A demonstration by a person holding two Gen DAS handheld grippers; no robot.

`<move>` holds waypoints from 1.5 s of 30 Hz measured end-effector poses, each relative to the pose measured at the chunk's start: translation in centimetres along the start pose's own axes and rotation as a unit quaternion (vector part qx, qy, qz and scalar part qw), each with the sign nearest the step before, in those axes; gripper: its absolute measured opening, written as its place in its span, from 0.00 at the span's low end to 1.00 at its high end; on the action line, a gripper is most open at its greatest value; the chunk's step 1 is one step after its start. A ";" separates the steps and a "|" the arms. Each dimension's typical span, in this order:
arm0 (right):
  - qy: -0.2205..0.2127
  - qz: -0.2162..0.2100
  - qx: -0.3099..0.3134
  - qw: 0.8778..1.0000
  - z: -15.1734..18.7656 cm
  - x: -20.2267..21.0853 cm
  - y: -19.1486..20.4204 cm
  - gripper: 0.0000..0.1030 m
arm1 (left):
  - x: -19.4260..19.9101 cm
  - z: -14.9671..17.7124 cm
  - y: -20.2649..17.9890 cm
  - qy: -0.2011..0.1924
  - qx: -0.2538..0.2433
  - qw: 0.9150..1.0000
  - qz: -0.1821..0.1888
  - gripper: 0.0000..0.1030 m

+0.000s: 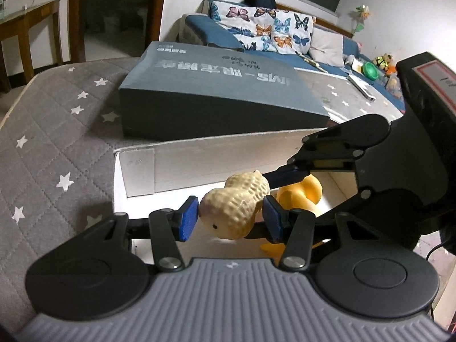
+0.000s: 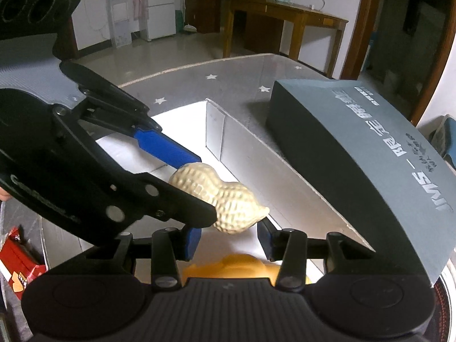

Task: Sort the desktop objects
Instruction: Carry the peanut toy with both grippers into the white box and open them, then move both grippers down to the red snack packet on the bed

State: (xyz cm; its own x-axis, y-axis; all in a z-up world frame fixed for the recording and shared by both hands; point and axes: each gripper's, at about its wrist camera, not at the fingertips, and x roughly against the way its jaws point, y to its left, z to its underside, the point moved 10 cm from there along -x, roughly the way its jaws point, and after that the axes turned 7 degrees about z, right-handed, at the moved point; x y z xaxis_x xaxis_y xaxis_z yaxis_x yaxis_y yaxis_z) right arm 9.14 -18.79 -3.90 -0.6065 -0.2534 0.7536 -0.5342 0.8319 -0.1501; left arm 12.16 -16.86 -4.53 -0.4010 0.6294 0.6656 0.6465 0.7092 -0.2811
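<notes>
A cream peanut-shaped toy [image 1: 236, 205] hangs over the open white box [image 1: 136, 171]. My left gripper [image 1: 230, 219] has its blue pads on both sides of the peanut and is shut on it. In the right wrist view the same peanut [image 2: 222, 196] is held by the left gripper's blue fingers [image 2: 168, 148]. My right gripper [image 2: 225, 242] is open just below the peanut, above a yellow rubber duck [image 2: 239, 268] lying in the box. The duck also shows in the left wrist view [image 1: 299, 196], with the right gripper's fingers [image 1: 285, 175] over it.
A dark grey box lid [image 1: 216, 88] with white lettering lies beyond the white box on a grey star-patterned mat [image 1: 42, 142]. A red packet [image 2: 20, 259] lies at the left. A sofa with butterfly cushions [image 1: 265, 28] and toys stands behind.
</notes>
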 end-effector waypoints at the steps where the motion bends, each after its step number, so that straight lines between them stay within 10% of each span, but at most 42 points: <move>1: 0.002 0.001 0.000 1.000 0.1 0.1 0.0 0.44 | -0.1 0.1 0.0 0.002 0.001 1.000 0.000 0.50; 15: -0.028 0.021 -0.011 0.999 0.5 5.2 0.4 0.62 | 4.6 1.1 -0.8 -0.025 -0.002 1.000 -0.006 0.50; 26: -0.108 -0.044 0.003 0.993 2.6 14.8 8.2 0.69 | 15.3 9.6 -3.0 -0.035 0.003 0.999 -0.008 0.50; 45: -0.030 -0.115 0.015 0.993 7.7 10.6 15.7 0.67 | 15.1 18.9 -3.5 0.041 0.089 0.995 0.030 0.50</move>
State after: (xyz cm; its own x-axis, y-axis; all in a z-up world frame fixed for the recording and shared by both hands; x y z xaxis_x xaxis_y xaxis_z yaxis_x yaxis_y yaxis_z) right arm -10.22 -12.19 -3.23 -0.4998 -0.4651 0.7307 -0.6792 0.7339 0.0026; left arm -8.49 -3.84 -6.54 -0.3071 0.6490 0.6960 0.5392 0.7213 -0.4347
